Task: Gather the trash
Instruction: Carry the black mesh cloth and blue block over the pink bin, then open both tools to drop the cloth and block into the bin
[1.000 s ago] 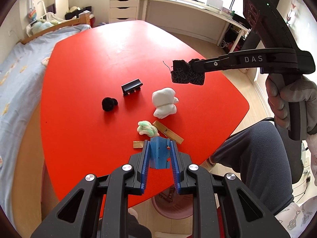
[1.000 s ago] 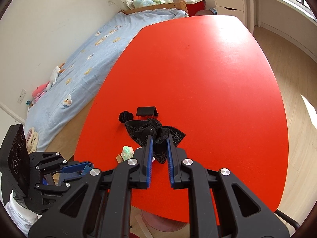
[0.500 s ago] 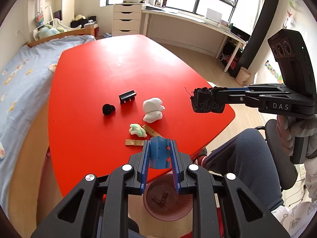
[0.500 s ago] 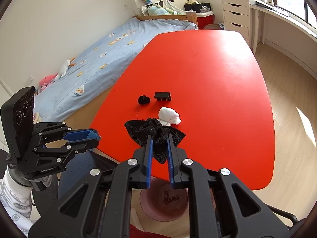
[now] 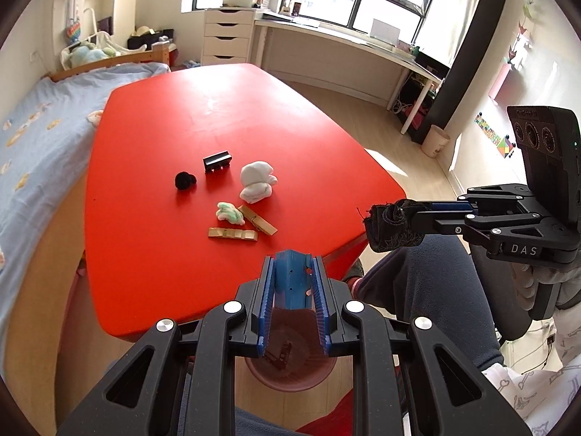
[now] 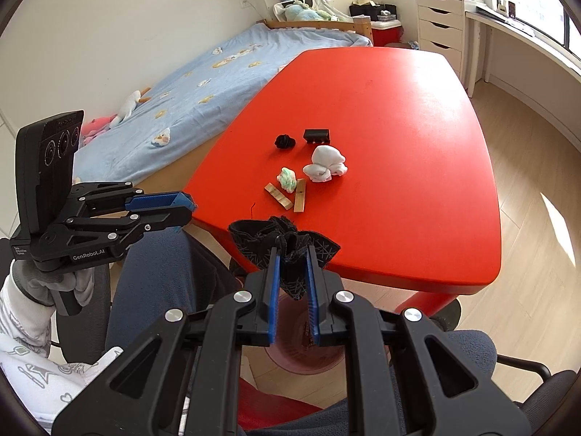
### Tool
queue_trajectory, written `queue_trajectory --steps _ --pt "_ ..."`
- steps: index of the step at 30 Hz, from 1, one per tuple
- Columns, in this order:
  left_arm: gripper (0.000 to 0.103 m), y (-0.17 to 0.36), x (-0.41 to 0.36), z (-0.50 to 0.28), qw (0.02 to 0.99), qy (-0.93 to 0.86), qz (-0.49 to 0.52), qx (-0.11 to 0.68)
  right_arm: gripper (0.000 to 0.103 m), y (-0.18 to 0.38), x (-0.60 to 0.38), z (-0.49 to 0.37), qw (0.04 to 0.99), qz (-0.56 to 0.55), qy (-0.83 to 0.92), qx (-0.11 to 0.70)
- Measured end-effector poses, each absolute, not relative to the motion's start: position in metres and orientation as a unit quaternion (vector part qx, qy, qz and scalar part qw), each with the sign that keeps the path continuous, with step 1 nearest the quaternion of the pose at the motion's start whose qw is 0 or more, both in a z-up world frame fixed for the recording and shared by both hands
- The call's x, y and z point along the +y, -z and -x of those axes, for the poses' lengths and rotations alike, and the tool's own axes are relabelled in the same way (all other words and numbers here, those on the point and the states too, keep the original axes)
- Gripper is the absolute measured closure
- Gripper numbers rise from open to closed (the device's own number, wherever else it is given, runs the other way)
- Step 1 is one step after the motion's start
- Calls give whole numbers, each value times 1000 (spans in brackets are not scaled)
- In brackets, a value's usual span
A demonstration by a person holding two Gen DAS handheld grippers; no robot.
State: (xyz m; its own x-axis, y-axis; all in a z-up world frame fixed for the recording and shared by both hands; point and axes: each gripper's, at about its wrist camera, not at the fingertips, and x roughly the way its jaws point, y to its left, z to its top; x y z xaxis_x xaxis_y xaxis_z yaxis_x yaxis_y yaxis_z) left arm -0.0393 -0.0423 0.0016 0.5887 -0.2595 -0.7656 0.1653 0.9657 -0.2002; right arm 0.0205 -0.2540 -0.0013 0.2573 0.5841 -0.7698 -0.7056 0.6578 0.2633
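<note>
My left gripper (image 5: 292, 270) is shut on a blue plastic piece (image 5: 292, 283) and holds it off the near edge of the red table (image 5: 225, 116), above a pink bin (image 5: 290, 367) on the floor. My right gripper (image 6: 292, 261) is shut on a crumpled black patterned cloth (image 6: 287, 243), also held above the bin (image 6: 305, 352). On the table lie a white wad (image 5: 256, 185), a green-white wad (image 5: 228, 212), two wooden strips (image 5: 232, 233), a black clip (image 5: 216, 160) and a black ball (image 5: 184, 180).
The person's legs in dark trousers (image 5: 428, 283) are to the right of the bin. A bed with a blue cover (image 5: 40, 134) runs along the table's left side. A white drawer unit (image 5: 227, 38) and a long desk (image 5: 345, 40) stand at the back.
Both grippers have pulled back from over the table to beyond its near edge, each still holding its item. The bin now shows beneath both.
</note>
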Motion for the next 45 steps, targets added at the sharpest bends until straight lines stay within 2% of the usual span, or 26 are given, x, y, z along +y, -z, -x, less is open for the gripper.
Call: queue_trajectory --steps 14,30,32,33,34,36,39,45 --pt "82 20 -55 62 875 126 66 463 90 33 -258 7 766 76 -412 488" --pt "82 27 -59 65 869 132 70 472 88 38 -256 9 757 76 -421 494" --pt "80 26 -59 65 870 132 70 469 84 39 -256 9 757 75 -421 495" --pt "76 26 -59 64 871 131 71 469 78 40 -256 9 757 77 -420 495" --pt "68 27 -58 64 871 129 70 469 57 40 -256 9 759 80 -416 495" --pt "16 26 -56 65 877 114 69 461 24 40 -257 9 768 84 -408 487" --pt "12 25 -52 66 881 105 73 455 12 40 -261 5 772 77 -400 488" --pt "8 28 -43 66 881 88 80 458 6 41 -264 1 774 69 -390 494"
